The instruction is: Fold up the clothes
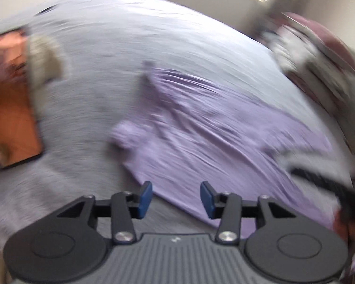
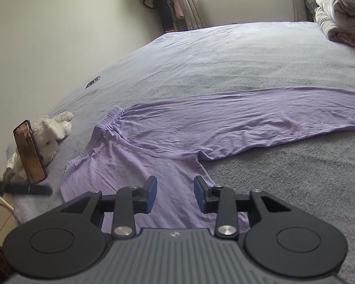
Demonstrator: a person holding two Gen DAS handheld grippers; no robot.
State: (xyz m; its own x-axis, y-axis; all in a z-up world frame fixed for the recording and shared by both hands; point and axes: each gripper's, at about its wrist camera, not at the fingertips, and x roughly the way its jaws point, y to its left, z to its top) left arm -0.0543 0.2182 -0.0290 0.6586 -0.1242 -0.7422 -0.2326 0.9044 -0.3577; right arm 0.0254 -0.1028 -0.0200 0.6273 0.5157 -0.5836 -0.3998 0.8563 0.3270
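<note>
Nearest the right wrist camera, the right gripper [image 2: 175, 193] hovered with its blue pads spread and nothing between them, just above the near leg of the lilac pajama pants [image 2: 201, 127]. The left gripper [image 1: 175, 200] was likewise released and empty, poised over the garment's near edge — its view was smeared by motion blur, so finer detail there could not be told.

The pants lay spread flat on the grey bedspread [image 2: 248, 54]. The fabric looked thin, light and limp — a soft knit that would likely sag and crease wherever it was not supported, and slide easily over the cover. The gathered waistband [image 2: 108, 118] and the leg hems seemed the firmest places to pinch, being thicker.

In the right view the waistband pointed left, toward a propped phone [image 2: 29, 152] and a white plush toy [image 2: 51, 130]; one leg ran long toward the right edge, setting the long axis left to right, while the other came toward the camera. Farther off sat a bundled quilt [image 2: 338, 11].
</note>
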